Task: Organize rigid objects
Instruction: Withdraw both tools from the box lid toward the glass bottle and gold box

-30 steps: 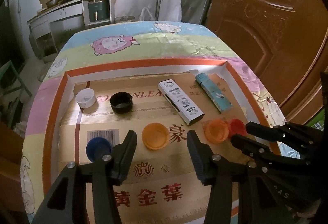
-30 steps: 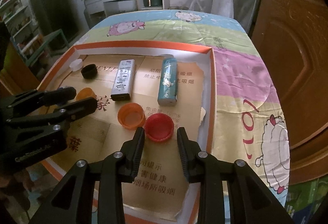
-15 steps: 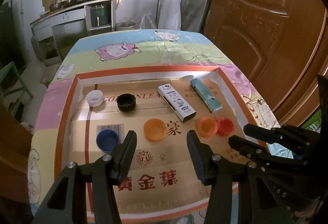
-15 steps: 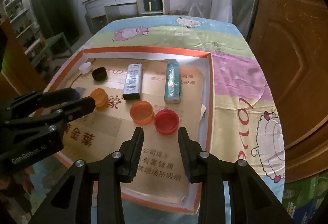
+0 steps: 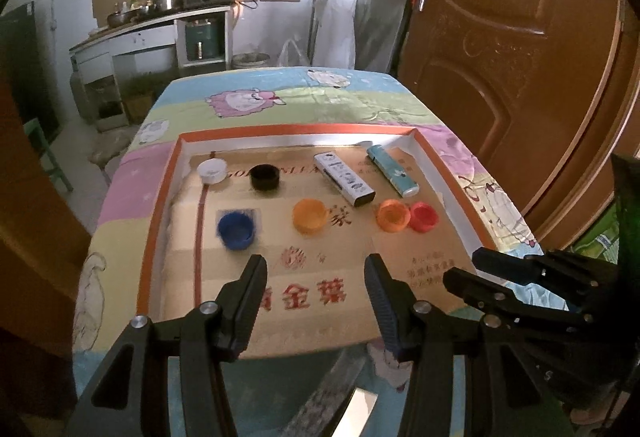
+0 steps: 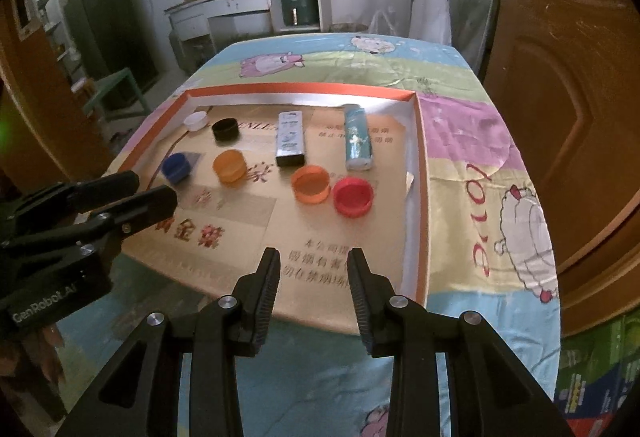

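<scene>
A shallow orange-rimmed cardboard tray (image 5: pixel 160 197) (image 6: pixel 418 141) lies on the table. Inside it sit a white cap (image 5: pixel 212 171) (image 6: pixel 195 121), a black cap (image 5: pixel 265 177) (image 6: pixel 225 129), a blue cap (image 5: pixel 236 230) (image 6: pixel 175 167), a light-orange cap (image 5: pixel 309 215) (image 6: pixel 229 165), an orange cap (image 5: pixel 394 215) (image 6: pixel 311 184) and a red cap (image 5: pixel 424 216) (image 6: pixel 353 195), the last two touching. A white lighter box (image 5: pixel 344 183) (image 6: pixel 290 138) and a teal lighter (image 5: pixel 393 175) (image 6: pixel 358 142) lie behind them. My left gripper (image 5: pixel 316 269) (image 6: pixel 134 189) is open and empty over the tray's near edge. My right gripper (image 6: pixel 313 257) (image 5: pixel 460 269) is open, nothing between its fingers.
A cartoon-sheep cloth (image 5: pixel 280 105) covers the table. A brown wooden door (image 5: pixel 512 57) stands close on the right. A kitchen counter with pots (image 5: pixel 160 17) and a green chair (image 6: pixel 116 93) are beyond the table's far and left sides.
Both grippers have drawn back and up from the tray, so the caps and lighters look smaller and farther. Nothing in the tray has moved. Jaw gaps look unchanged.
</scene>
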Demonstrator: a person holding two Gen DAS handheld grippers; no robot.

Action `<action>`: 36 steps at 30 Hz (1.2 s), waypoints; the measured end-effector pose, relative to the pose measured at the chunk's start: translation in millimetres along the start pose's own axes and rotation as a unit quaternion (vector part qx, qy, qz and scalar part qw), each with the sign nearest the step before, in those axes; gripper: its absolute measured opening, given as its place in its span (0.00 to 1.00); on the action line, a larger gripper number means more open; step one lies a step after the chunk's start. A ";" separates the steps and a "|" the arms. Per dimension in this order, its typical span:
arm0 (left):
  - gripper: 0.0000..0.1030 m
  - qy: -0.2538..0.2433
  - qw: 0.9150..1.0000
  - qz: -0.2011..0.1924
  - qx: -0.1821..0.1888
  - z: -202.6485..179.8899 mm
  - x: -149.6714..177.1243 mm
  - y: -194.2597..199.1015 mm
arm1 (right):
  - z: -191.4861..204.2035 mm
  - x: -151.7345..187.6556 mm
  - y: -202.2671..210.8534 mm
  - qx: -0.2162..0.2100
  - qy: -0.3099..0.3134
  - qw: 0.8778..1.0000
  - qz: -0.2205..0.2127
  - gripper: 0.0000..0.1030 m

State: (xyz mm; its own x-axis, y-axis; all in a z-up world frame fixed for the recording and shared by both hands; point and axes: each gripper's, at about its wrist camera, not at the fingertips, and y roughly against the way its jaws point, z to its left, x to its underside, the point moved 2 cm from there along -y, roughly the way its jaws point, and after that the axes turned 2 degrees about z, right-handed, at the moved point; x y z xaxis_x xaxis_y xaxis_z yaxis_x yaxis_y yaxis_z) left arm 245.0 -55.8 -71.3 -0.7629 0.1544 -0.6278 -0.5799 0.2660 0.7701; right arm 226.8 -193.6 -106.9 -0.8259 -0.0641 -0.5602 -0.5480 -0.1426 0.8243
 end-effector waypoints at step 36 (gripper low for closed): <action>0.49 0.071 0.997 -0.030 -0.015 62.7 70.4 60.8 | 129.6 93.5 11.1 0.009 0.007 1.000 -0.014 0.54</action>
State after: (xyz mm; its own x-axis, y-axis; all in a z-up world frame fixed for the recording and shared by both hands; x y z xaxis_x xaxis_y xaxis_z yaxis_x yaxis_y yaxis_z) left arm 173.9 31.0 -75.8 -0.7580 0.0031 -0.6523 -0.6324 0.2413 0.7361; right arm 126.4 -73.1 -139.5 -0.8078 -0.0749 -0.5846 -0.5738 -0.1266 0.8091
